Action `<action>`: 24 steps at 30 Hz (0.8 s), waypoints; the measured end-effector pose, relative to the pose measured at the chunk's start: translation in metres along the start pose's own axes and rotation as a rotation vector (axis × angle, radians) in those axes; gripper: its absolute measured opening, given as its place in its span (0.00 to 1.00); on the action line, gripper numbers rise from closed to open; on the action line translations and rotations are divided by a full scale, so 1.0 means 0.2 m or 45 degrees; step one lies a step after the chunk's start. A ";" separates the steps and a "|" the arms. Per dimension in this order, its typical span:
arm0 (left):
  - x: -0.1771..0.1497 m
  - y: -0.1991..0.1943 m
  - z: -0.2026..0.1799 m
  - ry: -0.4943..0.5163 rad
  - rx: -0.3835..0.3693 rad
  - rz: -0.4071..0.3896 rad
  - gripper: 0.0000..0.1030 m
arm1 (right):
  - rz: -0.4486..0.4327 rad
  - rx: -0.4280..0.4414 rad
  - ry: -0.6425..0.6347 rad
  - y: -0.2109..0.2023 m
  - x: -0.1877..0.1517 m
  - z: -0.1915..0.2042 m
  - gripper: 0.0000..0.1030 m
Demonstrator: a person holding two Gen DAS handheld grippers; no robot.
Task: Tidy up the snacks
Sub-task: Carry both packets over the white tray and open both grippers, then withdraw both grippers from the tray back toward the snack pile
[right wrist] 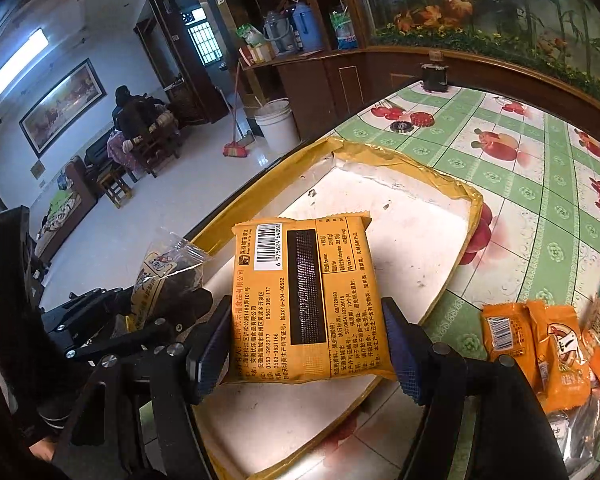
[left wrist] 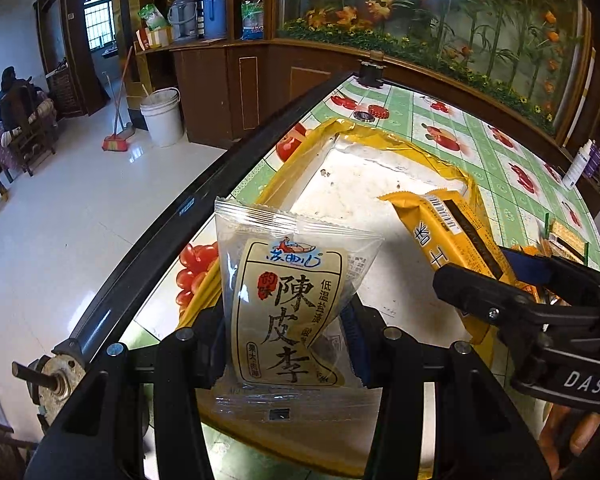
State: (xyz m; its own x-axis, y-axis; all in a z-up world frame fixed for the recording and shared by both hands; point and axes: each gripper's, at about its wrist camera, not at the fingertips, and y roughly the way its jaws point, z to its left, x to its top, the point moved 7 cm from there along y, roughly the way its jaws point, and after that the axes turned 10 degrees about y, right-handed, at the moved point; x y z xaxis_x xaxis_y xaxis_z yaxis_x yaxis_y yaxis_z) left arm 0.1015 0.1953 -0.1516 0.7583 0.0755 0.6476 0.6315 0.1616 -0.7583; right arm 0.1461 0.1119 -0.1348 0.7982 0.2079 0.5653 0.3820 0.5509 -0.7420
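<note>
My left gripper point(left wrist: 286, 340) is shut on a clear plum snack packet point(left wrist: 292, 300) with a tan label, held upright over the near edge of a shallow yellow-rimmed white tray point(left wrist: 360, 168). My right gripper point(right wrist: 304, 344) is shut on a flat yellow snack packet point(right wrist: 304, 300), barcode side up, held above the same tray point(right wrist: 420, 208). In the left wrist view the right gripper point(left wrist: 512, 300) and its yellow packet point(left wrist: 448, 232) are at the right. In the right wrist view the plum packet point(right wrist: 168, 276) and left gripper point(right wrist: 140, 320) are at the left.
The table has a green fruit-print cloth point(right wrist: 540, 184). Several orange snack packets point(right wrist: 540, 348) lie at the right, near the table's front. Two round bottle caps point(right wrist: 412, 122) lie beyond the tray. The table's dark edge point(left wrist: 172, 216) drops to a white tiled floor at the left.
</note>
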 end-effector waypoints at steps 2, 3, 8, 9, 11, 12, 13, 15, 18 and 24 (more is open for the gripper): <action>0.00 0.01 0.01 -0.010 -0.011 0.001 0.46 | 0.010 -0.003 0.002 0.03 0.00 -0.01 0.69; 0.00 0.01 0.01 -0.010 -0.015 -0.001 0.46 | 0.015 -0.005 0.002 0.05 0.00 -0.01 0.69; 0.01 0.06 0.02 -0.003 -0.010 0.018 0.46 | 0.034 -0.025 0.003 0.12 0.01 -0.02 0.69; 0.01 0.07 0.02 -0.005 -0.014 0.029 0.47 | 0.038 -0.028 0.002 0.12 0.01 -0.02 0.69; 0.00 0.10 0.02 -0.020 -0.030 0.054 0.50 | 0.047 -0.018 -0.001 0.14 0.01 -0.01 0.66; 0.00 0.11 0.03 -0.028 -0.036 0.064 0.55 | 0.043 -0.019 0.002 0.13 0.02 -0.01 0.66; -0.01 0.11 0.03 -0.030 -0.048 0.068 0.56 | 0.037 -0.027 0.003 0.13 0.02 -0.01 0.68; -0.01 0.10 0.02 -0.019 -0.041 0.065 0.59 | 0.029 -0.036 0.007 0.11 0.02 -0.02 0.68; 0.00 0.04 -0.01 0.016 -0.015 0.024 0.68 | -0.002 -0.041 0.019 0.03 0.02 -0.05 0.67; 0.03 -0.11 -0.05 0.020 0.007 -0.062 0.75 | -0.092 -0.053 0.071 -0.23 -0.05 -0.17 0.69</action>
State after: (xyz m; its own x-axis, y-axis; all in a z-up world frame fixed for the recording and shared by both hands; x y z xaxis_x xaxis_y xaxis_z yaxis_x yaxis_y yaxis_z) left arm 0.0933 0.1832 -0.1311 0.7293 0.0519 0.6822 0.6667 0.1702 -0.7257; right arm 0.1363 0.0567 -0.1181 0.7922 0.1229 0.5978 0.4576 0.5285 -0.7151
